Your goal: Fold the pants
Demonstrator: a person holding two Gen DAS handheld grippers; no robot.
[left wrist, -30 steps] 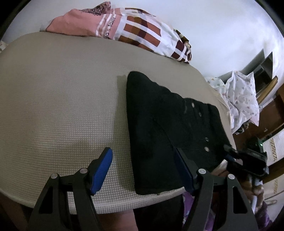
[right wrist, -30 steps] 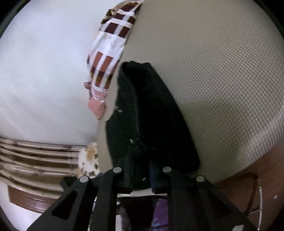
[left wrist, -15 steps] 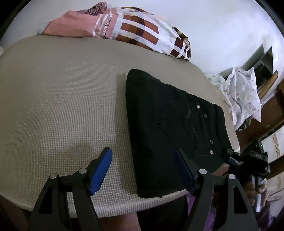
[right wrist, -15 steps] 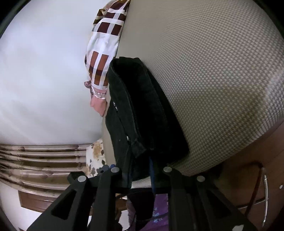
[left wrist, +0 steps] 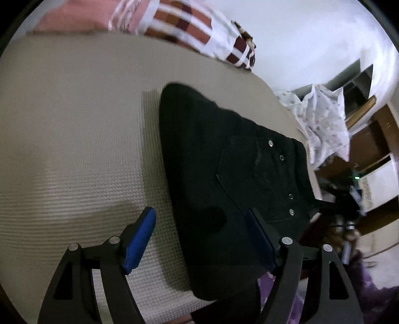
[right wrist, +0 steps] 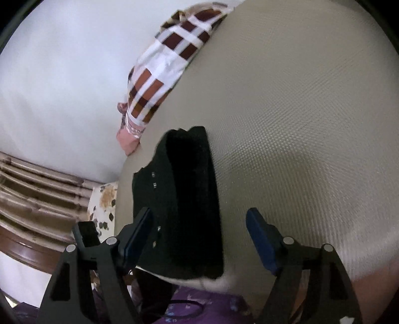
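Right wrist view: your right gripper (right wrist: pixel 199 231) is opening, free of the folded pants (right wrist: pixel 184 206) at the bed's (right wrist: pixel 299 124) near edge; left gripper (left wrist: pixel 202 231) stands wide, empty.

Dim indoor light, both fisheye views. Heavy edge curvature, black corners. Motion blur on checked cloth (left wrist: pixel 179 22). Black pants (left wrist: pixel 224 174) nearly detail-less; soft shadows, possibly tools'.

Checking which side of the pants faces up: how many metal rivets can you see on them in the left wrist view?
4 on the black pants: two upper ones toward the far edge, two lower beside the left gripper's right finger. Folds may hide more.
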